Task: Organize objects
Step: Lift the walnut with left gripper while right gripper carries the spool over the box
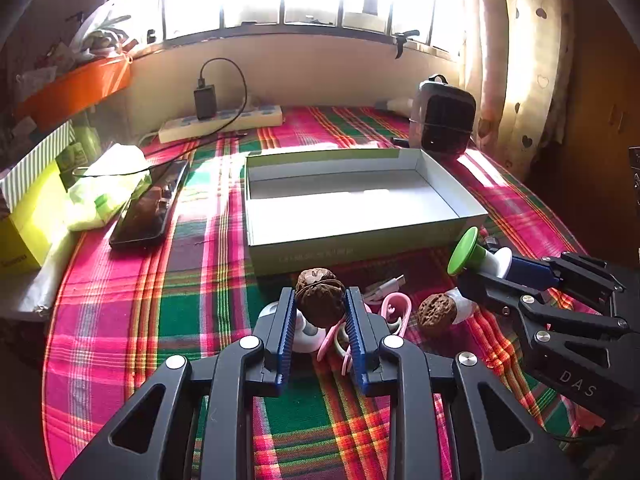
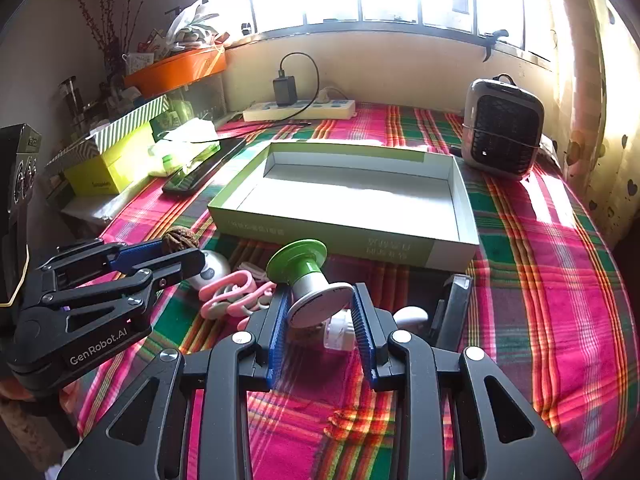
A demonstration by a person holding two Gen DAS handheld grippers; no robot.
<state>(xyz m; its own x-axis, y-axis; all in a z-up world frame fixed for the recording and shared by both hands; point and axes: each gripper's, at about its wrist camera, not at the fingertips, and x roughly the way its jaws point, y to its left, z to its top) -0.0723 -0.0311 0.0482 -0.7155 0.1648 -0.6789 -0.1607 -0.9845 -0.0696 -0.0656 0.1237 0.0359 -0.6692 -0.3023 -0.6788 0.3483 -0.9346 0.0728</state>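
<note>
My left gripper [image 1: 320,300] is shut on a brown walnut [image 1: 320,296], held above the plaid cloth just in front of the open green-and-white box [image 1: 360,236]. My right gripper [image 2: 320,304] is shut on a green-and-white spool-shaped object [image 2: 308,276], also near the box's front wall [image 2: 344,240]. A second walnut [image 1: 436,312] lies on the cloth between the grippers. Pink and grey clips [image 2: 236,292], a white round item [image 2: 212,270] and a white cable [image 1: 384,286] lie under and beside the grippers. The box is empty inside.
A phone [image 1: 148,208] and a tissue pack [image 1: 104,188] lie left of the box. A small heater [image 2: 502,132] stands at the back right, a power strip [image 2: 300,110] by the wall. A dark stapler-like item [image 2: 452,308] and a white oval thing [image 2: 410,316] lie right of my right gripper.
</note>
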